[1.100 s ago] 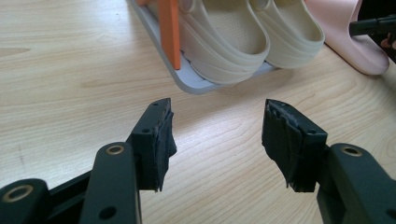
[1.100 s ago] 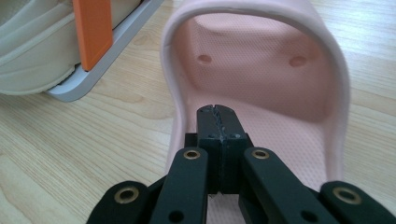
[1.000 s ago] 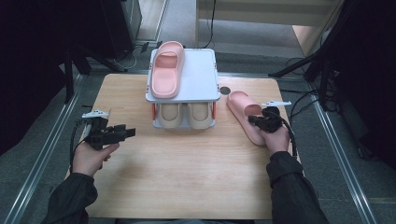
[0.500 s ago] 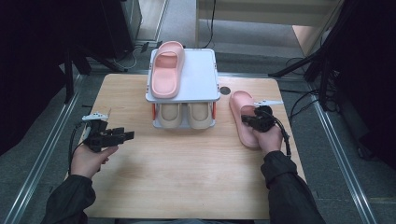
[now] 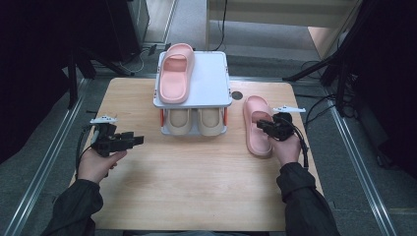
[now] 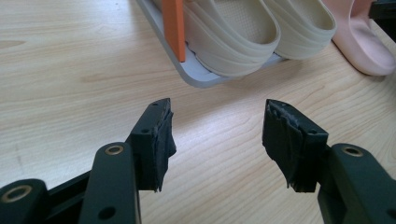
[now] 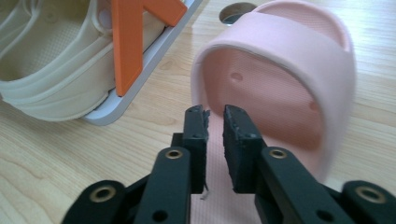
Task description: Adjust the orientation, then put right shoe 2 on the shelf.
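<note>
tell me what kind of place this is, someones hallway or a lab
Likely a lab or recording setup, not a home: a bare wooden table on a metal-framed stand, dark equipment stands and cables around it, and a small shoe rack staged with slippers.

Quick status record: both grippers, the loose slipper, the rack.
right gripper: fingers just opened a little, narrow gap, over the pink slipper's sole
pink slipper: flat on table, right of rack
left gripper: open, nothing between its fingers
rack: second pink slipper on top shelf, beige pair below
</note>
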Demonstrator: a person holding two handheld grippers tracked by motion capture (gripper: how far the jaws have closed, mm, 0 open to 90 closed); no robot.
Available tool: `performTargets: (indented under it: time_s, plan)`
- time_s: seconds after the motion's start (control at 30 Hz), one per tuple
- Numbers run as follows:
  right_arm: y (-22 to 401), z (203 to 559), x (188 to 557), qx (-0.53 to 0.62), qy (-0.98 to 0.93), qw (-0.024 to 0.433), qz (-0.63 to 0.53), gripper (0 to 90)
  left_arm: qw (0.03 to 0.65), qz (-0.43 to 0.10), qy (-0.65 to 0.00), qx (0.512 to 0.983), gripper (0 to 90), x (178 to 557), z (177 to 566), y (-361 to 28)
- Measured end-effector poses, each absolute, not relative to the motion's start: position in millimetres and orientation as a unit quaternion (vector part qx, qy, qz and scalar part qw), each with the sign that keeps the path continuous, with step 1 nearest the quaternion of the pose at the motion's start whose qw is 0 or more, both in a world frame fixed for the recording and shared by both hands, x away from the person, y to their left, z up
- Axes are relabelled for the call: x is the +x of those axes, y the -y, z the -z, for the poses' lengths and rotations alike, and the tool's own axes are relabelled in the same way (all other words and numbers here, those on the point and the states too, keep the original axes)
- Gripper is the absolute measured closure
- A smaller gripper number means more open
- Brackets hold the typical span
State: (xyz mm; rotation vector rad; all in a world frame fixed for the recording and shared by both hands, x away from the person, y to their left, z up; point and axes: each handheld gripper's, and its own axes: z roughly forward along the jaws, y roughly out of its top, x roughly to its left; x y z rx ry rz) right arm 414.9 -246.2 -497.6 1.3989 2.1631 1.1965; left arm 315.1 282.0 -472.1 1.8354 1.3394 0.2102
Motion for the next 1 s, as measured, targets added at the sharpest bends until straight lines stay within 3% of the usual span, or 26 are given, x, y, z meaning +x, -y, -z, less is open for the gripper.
performTargets:
  time_s: [0.3,0.53,1.0]
  plan:
    - [270,498,392,0.508,-0.732,0.174,-0.42,64.6,0.413,-0.067,-0.523,0.742,42.7,331,478,-272]
    - [280,508,395,0.531,-0.721,0.172,-0.411,58.9,0.413,-0.063,-0.521,0.744,42.7,335,478,-270]
    - [276,512,419,0.553,-0.709,0.174,-0.401,57.6,0.411,-0.064,-0.534,0.736,42.6,315,482,-283]
